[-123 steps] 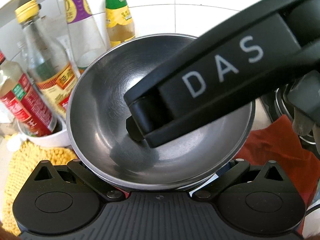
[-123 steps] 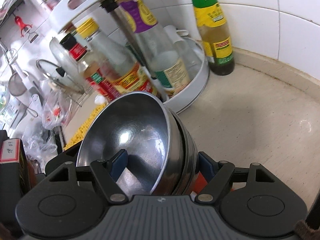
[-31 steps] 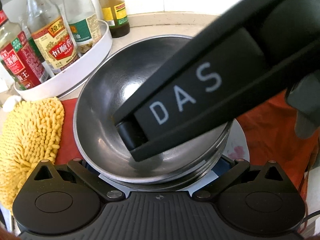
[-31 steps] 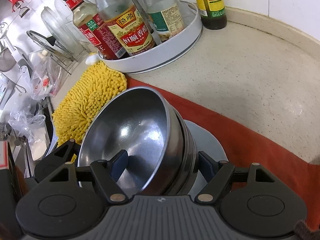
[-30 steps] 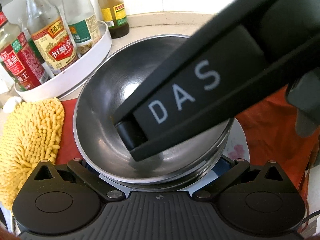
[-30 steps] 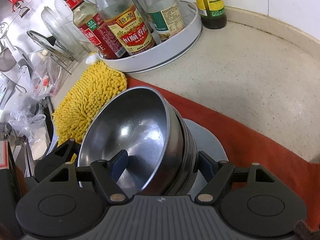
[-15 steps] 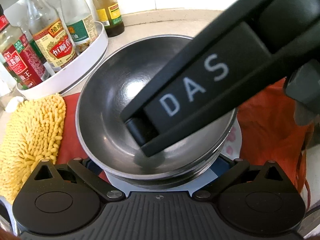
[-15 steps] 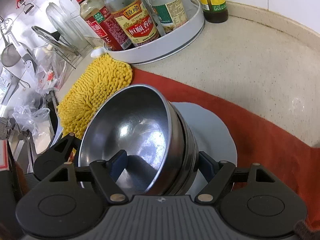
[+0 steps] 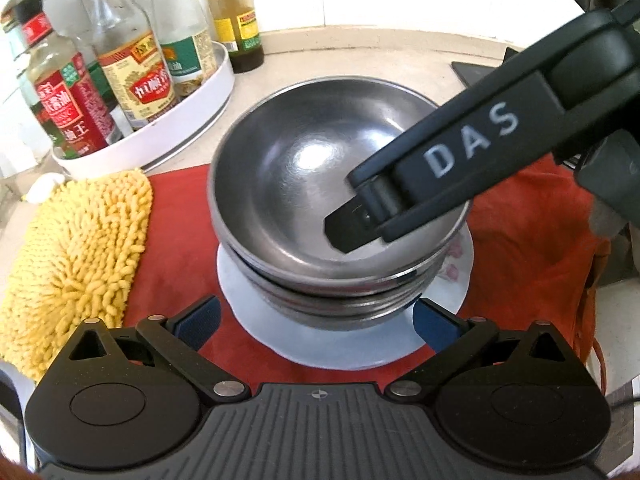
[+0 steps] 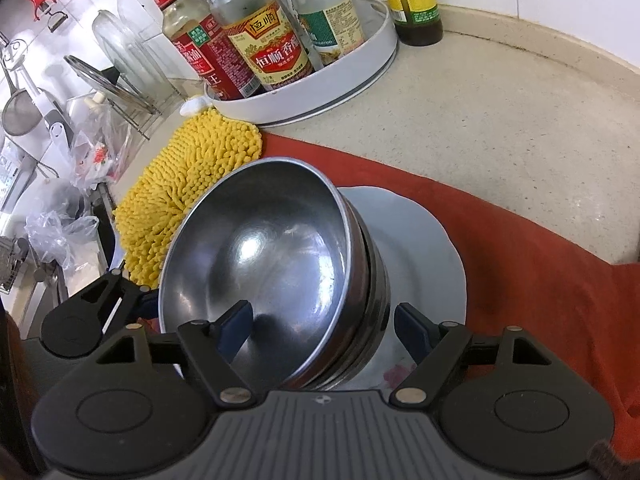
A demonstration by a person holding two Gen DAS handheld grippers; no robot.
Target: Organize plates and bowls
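A stack of steel bowls stands on a pale blue plate on an orange cloth. My left gripper is open, its blue fingertips just in front of the stack and apart from it. In the right wrist view the stack sits on the plate. My right gripper is open wide around the near rim, one finger inside the top bowl, one outside. That gripper's finger shows inside the bowl in the left wrist view.
A white round tray of sauce bottles stands behind left, also in the right wrist view. A yellow chenille mat lies at the left. A green-labelled bottle stands by the tiled wall. A dish rack is far left.
The bowl stack has come down onto the plate. My left gripper has let go and drawn back from it. My right gripper has opened wider around the rim.
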